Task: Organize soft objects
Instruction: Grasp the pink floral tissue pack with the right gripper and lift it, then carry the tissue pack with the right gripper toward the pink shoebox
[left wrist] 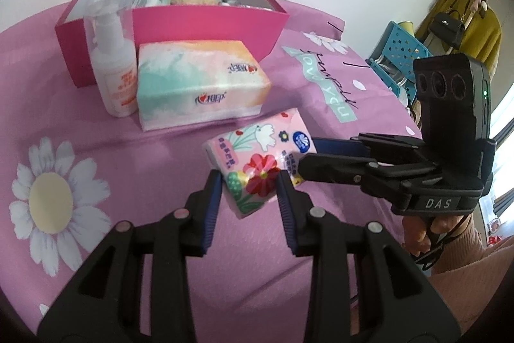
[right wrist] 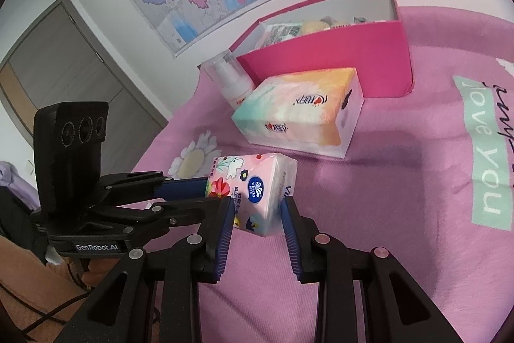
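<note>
Left wrist view: we clamp the left gripper (left wrist: 250,185) and the right gripper (left wrist: 306,158) on a flowered tissue pack (left wrist: 257,163), held above the pink bedspread (left wrist: 96,130), near a larger tissue box (left wrist: 199,82).

Right wrist view: our right gripper (right wrist: 257,208) pinches the pack's right end; the pink box (right wrist: 337,60) stands farther back.

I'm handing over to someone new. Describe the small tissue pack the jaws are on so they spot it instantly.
Start at the pink box on the pink bedspread. In front lies the pastel tissue box; nearer still, both grippers hold the small tissue pack. Unlike that bigger box, it is a flower-printed plastic pack with a blue round logo.
</note>
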Demonstrator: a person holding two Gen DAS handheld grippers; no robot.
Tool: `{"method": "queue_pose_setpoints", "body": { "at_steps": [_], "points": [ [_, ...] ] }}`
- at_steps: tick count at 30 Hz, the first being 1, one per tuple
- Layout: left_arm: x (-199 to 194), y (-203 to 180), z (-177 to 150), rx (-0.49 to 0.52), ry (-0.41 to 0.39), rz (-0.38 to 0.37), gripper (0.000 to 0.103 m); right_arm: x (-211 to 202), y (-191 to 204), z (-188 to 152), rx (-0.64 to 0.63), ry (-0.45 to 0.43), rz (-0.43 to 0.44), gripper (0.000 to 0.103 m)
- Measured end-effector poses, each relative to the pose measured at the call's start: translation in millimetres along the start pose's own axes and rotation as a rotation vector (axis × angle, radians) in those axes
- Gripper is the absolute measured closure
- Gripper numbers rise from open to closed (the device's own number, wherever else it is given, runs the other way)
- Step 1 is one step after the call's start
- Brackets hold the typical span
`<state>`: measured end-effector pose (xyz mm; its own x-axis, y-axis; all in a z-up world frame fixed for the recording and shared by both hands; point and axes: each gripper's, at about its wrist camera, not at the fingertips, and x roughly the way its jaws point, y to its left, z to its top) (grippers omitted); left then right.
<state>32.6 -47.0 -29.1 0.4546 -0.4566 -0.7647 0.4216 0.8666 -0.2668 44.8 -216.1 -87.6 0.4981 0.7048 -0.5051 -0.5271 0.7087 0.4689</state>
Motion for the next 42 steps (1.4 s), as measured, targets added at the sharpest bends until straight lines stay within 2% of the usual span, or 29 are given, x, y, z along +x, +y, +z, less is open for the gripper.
{"method": "queue_pose_setpoints", "body": {
  "at_steps": [42],
  "points": [
    [-11,-10,35,0.069,-0.088,0.026,0.067,-28,1,25,-0.039,-0.102,-0.013,0.072]
  ]
}}
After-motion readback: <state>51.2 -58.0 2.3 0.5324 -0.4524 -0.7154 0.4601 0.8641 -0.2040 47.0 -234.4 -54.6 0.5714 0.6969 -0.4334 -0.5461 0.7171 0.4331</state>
